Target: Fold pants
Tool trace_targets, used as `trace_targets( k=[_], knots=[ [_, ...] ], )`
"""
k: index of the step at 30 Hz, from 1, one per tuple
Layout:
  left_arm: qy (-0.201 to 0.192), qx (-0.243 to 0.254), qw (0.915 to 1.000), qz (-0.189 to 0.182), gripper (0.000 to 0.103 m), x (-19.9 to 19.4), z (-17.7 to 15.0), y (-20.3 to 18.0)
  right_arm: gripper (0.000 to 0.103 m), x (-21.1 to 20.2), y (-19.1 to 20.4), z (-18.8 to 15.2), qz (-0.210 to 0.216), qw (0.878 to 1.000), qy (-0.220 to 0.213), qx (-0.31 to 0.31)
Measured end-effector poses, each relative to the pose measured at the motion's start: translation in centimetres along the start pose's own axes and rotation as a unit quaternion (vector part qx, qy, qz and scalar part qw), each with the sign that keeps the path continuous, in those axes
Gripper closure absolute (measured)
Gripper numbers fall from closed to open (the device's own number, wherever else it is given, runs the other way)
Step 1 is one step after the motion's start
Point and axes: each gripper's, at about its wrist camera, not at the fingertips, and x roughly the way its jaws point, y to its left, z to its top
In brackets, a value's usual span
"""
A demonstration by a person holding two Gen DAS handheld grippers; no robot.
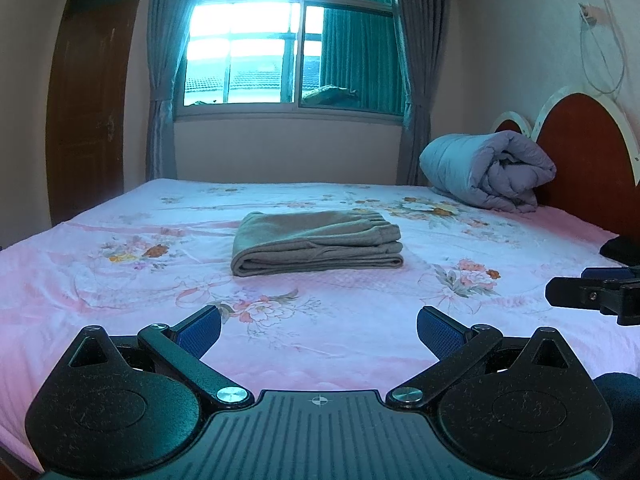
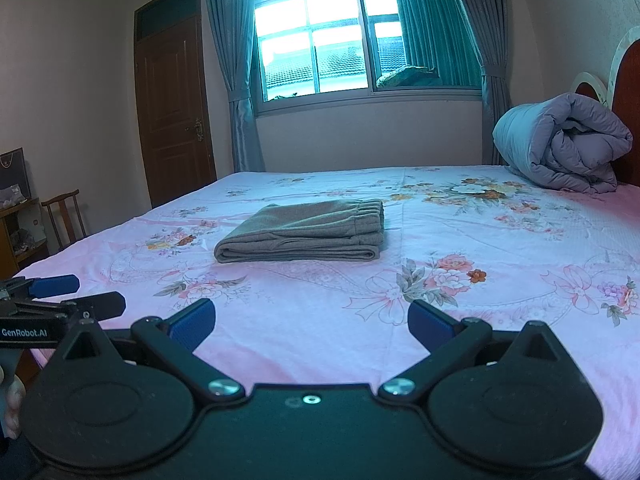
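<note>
Nearest, the left gripper (image 1: pixel 319 330) and right gripper (image 2: pixel 311 322) hover with ribbed blue pads spread wide, holding nothing. Mid-bed, well apart from both, soft grey-brown pants (image 1: pixel 318 249) lie folded into a layered rectangle on the floral pink sheet (image 1: pixel 120 280). Far right, a puffy rolled quilt (image 1: pixel 488 170) rests against the headboard (image 1: pixel 580 152).

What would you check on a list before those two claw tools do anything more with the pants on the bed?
1. Pants folded into a compact stack: ok, layered, with the elastic waistband on top at the right.
2. Stack resting fully on the floral bedsheet, away from the edges: ok.
3. Left gripper empty, fingers spread: ok.
4. Right gripper empty, fingers spread: ok.
5. Both grippers clear of the pants: ok, bare sheet lies between them and the stack.
6. Rolled quilt by the headboard apart from the pants: ok.
7. Far edge of the stack tidy: cannot tell, hidden from both views.
</note>
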Motion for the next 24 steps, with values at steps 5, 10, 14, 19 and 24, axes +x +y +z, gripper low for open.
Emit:
trace_targets(
  k=[5, 10, 14, 19, 24],
  knots=[
    [0.000, -0.001, 1.0000, -0.001, 0.000, 0.0, 0.0, 0.0, 0.006, 0.0, 0.1, 0.0, 0.000, 1.000, 0.000, 0.000],
    [0.000, 0.000, 1.0000, -0.003, 0.000, 0.0, 0.0, 0.1, 0.006, 0.1, 0.2, 0.0, -0.001, 1.000, 0.001, 0.001],
    [-0.004, -0.001, 0.9999, -0.012, 0.000, -0.1, 0.0, 0.3, 0.006, 0.3, 0.4, -0.1, -0.002, 1.000, 0.006, -0.002],
    [-0.012, 0.008, 0.9996, -0.024, 0.000, -0.3, -0.1, 0.3, 0.006, 1.1, 1.1, -0.2, -0.022, 0.999, 0.026, -0.015],
    [-0.010, -0.006, 0.9993, -0.034, 0.000, -0.3, -0.1, 0.8, 0.006, 0.8, 0.8, -0.3, -0.018, 0.999, 0.023, -0.013]
  ],
)
